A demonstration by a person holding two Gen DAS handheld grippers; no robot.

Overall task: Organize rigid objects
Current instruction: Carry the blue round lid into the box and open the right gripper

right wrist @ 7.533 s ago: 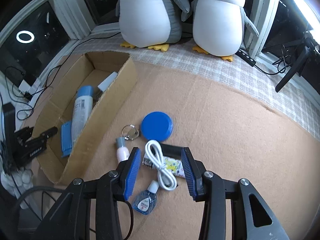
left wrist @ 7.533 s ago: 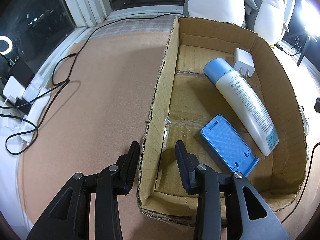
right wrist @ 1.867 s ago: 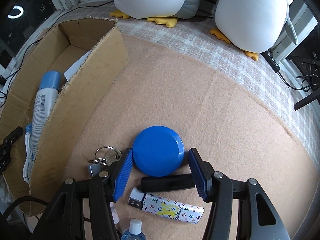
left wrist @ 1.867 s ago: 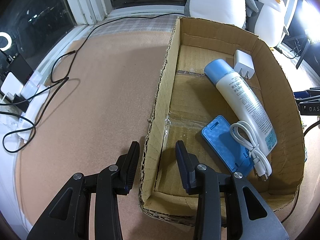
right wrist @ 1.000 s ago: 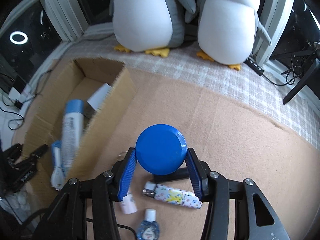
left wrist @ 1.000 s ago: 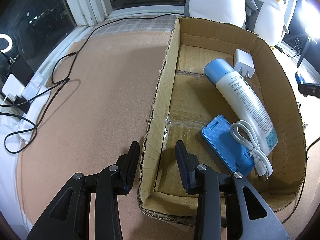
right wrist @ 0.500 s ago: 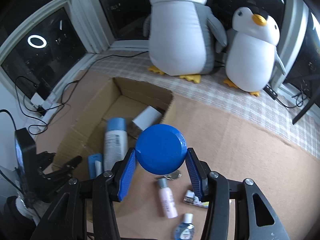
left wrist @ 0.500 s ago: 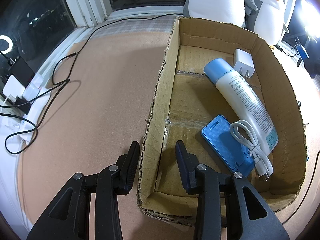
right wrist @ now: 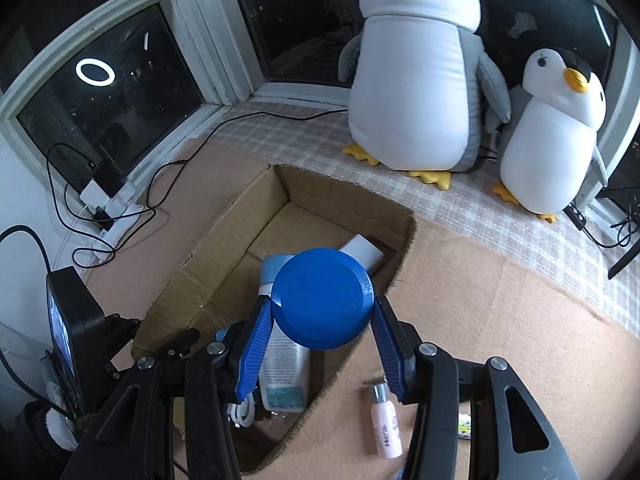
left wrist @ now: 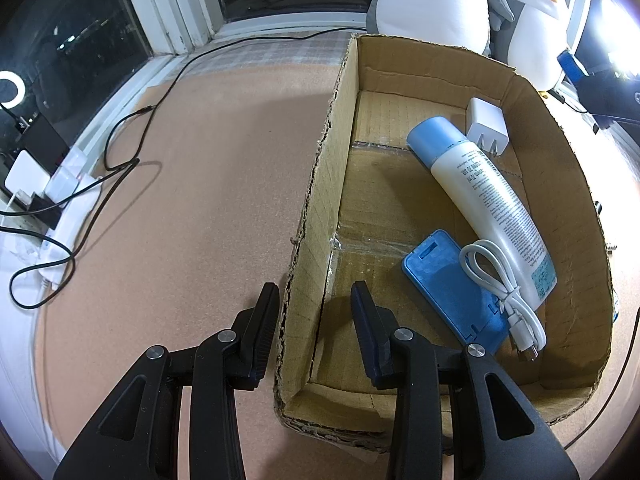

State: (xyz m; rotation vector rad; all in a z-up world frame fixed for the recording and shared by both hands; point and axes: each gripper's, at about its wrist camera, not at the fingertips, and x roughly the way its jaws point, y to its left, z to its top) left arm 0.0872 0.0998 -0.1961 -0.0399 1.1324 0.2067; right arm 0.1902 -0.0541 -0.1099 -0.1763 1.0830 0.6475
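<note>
My right gripper (right wrist: pixel 322 306) is shut on a round blue lid (right wrist: pixel 324 298), its blue pads against the lid's two sides. It hangs over the near right part of the open cardboard box (right wrist: pixel 224 224). Inside the box lie a white bottle with a blue cap (left wrist: pixel 484 196), a white charger (left wrist: pixel 486 124), a blue phone stand (left wrist: pixel 448 292) and a coiled white cable (left wrist: pixel 504 288). My left gripper (left wrist: pixel 314 300) straddles the box's left wall (left wrist: pixel 320 148) near the front corner, shut on it, one finger outside and one inside.
A small pink bottle (right wrist: pixel 384 420) and a patterned tube (right wrist: pixel 464 426) lie on the tan mat right of the box. Two plush penguins (right wrist: pixel 420 80) stand behind it by the window. Black cables and a power strip (left wrist: pixel 60 184) lie at the mat's left edge.
My right gripper has lifted the blue lid off the mat and carried it left, from above the small items to over the box. The left gripper and the box have stayed put.
</note>
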